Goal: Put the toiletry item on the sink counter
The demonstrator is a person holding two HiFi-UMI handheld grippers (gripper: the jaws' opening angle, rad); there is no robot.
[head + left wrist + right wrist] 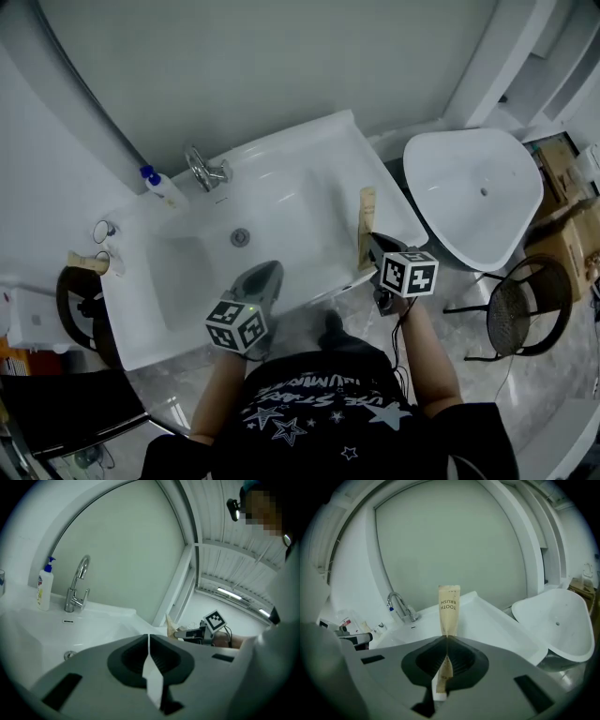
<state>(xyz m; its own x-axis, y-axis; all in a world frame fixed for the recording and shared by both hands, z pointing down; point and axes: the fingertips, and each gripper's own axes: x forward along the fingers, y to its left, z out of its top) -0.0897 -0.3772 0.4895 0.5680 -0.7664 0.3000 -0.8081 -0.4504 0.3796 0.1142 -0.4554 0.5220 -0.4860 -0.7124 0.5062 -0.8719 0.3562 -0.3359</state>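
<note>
The right gripper (373, 244) has its fingers clenched on a tan toothbrush packet (449, 607), pinching its lower part so that the printed end stands up above the fingers. In the head view the packet (367, 219) is held over the right rim of the white desk (291, 150), but no view shows whether it touches the rim. The left gripper (148, 637) is clenched on nothing, its fingers pressed together. It hovers over the near edge of the desk, in front of the drain (240, 237). A chrome faucet (208, 171) stands at the back of the desk, with a blue-capped soap bottle (161, 187) just to its left. To the right of the desk, apart from it, are a separate white basin (473, 192) and a round black chair (531, 305).
</note>
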